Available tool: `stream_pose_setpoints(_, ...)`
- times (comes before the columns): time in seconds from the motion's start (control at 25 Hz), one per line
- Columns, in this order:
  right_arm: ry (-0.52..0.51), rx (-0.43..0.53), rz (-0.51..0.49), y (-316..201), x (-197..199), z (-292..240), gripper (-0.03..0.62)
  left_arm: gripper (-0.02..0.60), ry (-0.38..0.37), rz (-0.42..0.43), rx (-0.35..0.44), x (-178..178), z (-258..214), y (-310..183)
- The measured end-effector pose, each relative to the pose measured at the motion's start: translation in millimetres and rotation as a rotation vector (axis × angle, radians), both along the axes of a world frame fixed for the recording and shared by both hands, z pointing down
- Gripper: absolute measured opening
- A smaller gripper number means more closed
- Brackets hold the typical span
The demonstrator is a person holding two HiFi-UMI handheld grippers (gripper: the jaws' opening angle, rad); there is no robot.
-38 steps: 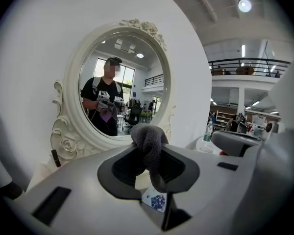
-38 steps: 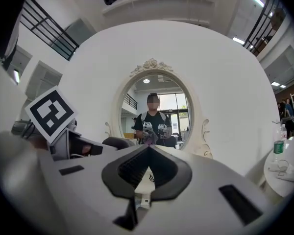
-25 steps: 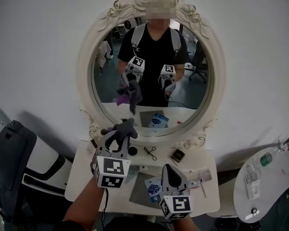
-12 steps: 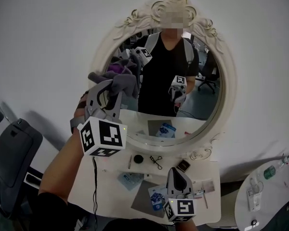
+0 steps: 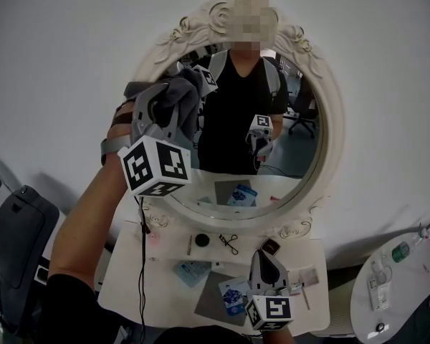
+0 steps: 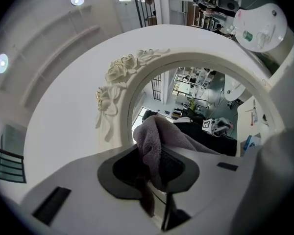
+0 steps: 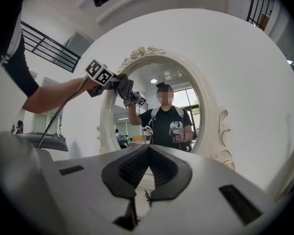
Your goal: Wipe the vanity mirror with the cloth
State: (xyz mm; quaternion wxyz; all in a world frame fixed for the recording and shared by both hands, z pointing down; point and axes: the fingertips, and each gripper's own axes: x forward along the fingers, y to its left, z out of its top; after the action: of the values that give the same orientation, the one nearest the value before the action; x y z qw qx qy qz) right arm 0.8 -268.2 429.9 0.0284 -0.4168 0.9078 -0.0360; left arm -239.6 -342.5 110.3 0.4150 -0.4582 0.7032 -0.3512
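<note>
Cloth (image 5: 186, 92) held at the mirror's (image 5: 301, 145) upper left edge.
The oval mirror is stood on the white desk (image 5: 125, 282), and most of its glass is left open to the right of the cloth and below it. The left claw (image 5: 163, 100) is raised and clamped on the grey cloth, which is met by its reflection just inside the carved frame (image 5: 332, 131). The right claw (image 5: 263, 258) is held low over the desk, closed on nothing, well apart from the mirror.
</note>
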Motion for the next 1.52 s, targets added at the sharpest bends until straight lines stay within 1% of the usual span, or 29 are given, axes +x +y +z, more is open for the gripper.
stream_pose_setpoints(0.12,-0.002,-0.011,0.006,-2.3,-0.3,1.4,0.011,0.083,-0.040,-0.004,0.039,0.2,2.4,-2.0)
stream_pose_setpoints(0.2,0.000,-0.019,0.008,-4.7,-2.4,3.7,0.011,0.081,-0.047,0.009,0.047,0.9,7.3,-3.0)
stream_pose_setpoints(0.36,0.013,-0.028,-0.001,-6.4,-9.8,8.6,0.011,0.077,-0.033,0.054,0.021,2.3,26.9,-4.8)
stream_pose_setpoints(0.48,0.021,-0.029,-0.014,-5.1,-18.3,9.9,0.011,0.077,-0.036,0.067,-0.004,1.8,42.3,-5.0)
stream_pose_setpoints(0.72,0.035,-0.028,-0.038,-0.5,-33.7,9.9,0.011,0.075,-0.007,0.081,-0.073,0.8,90.6,-7.9)
stream_pose_setpoints(0.88,0.046,-0.021,-0.042,4.2,-37.5,8.2,0.011,0.075,0.040,0.097,-0.124,-2.9,127.8,-6.4)
stream_pose_setpoints(1.04,0.055,-0.025,-0.044,11.9,-39.0,11.3,0.011,0.075,0.032,0.092,-0.179,-5.3,164.1,-6.3)
stream_pose_setpoints(1.24,0.067,-0.029,-0.035,21.1,-36.8,11.3,0.011,0.076,0.071,0.084,-0.251,-8.6,207.6,-7.0)
stream_pose_setpoints(1.36,0.067,-0.036,-0.017,25.5,-31.0,10.5,0.011,0.075,0.105,0.079,-0.320,-11.4,246.2,-6.8)
stream_pose_setpoints(1.52,0.074,-0.035,0.006,30.6,-21.9,9.3,0.011,0.076,0.140,0.060,-0.420,-21.9,308.8,-4.6)
